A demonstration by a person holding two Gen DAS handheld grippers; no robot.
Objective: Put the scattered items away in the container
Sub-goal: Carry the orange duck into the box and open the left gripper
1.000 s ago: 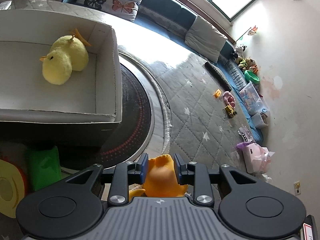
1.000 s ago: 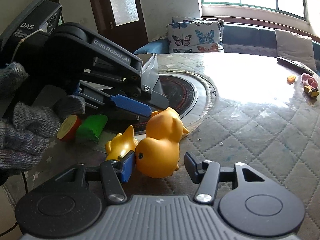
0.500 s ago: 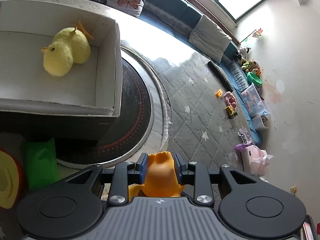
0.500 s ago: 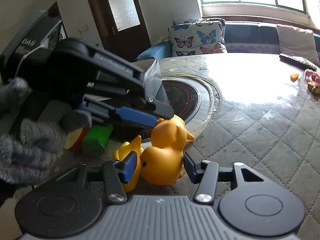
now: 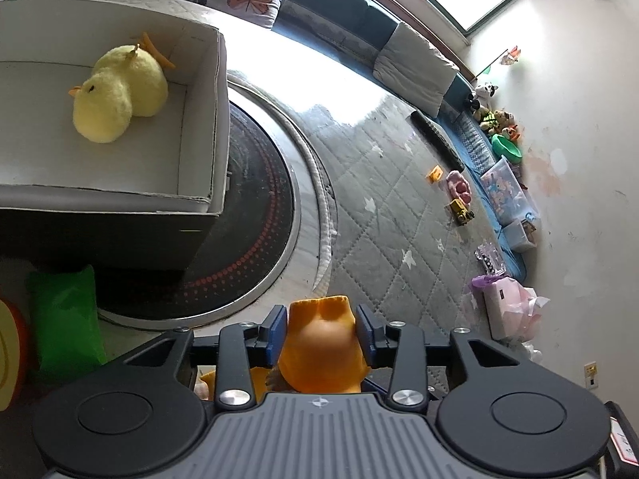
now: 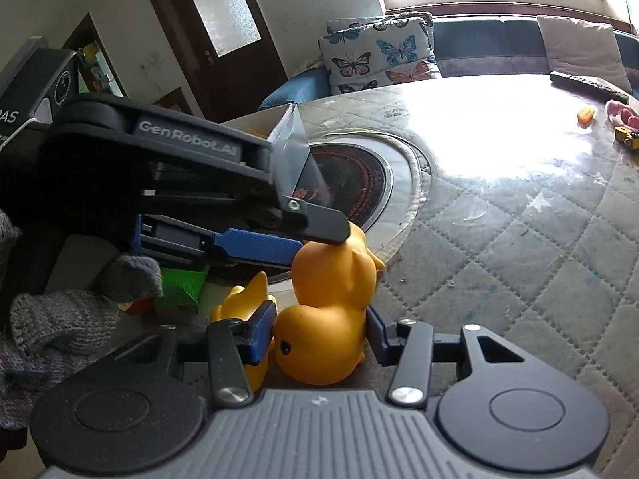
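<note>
My left gripper [image 5: 321, 335] is shut on the tail end of a large orange rubber duck [image 5: 319, 349]. The same duck [image 6: 331, 311] shows in the right wrist view, where my right gripper [image 6: 319, 333] has closed on its head end, both pads touching. The left gripper [image 6: 279, 239] reaches in from the left there. A smaller yellow duck [image 6: 243, 299] lies just left of my right gripper's left finger. The white cardboard box [image 5: 199, 127] stands at upper left with a yellow plush chick [image 5: 120, 92] inside.
A green packet [image 5: 66, 315] and a red-rimmed round toy [image 5: 10, 355] lie in front of the box. A dark round hob [image 5: 255, 223] is set into the quilted table. Small toys [image 5: 459, 191] and a remote [image 5: 437, 139] lie far right.
My right gripper has moved forward and closed around the orange duck's head. My left gripper keeps its hold on the duck, and the box has shifted slightly in its view.
</note>
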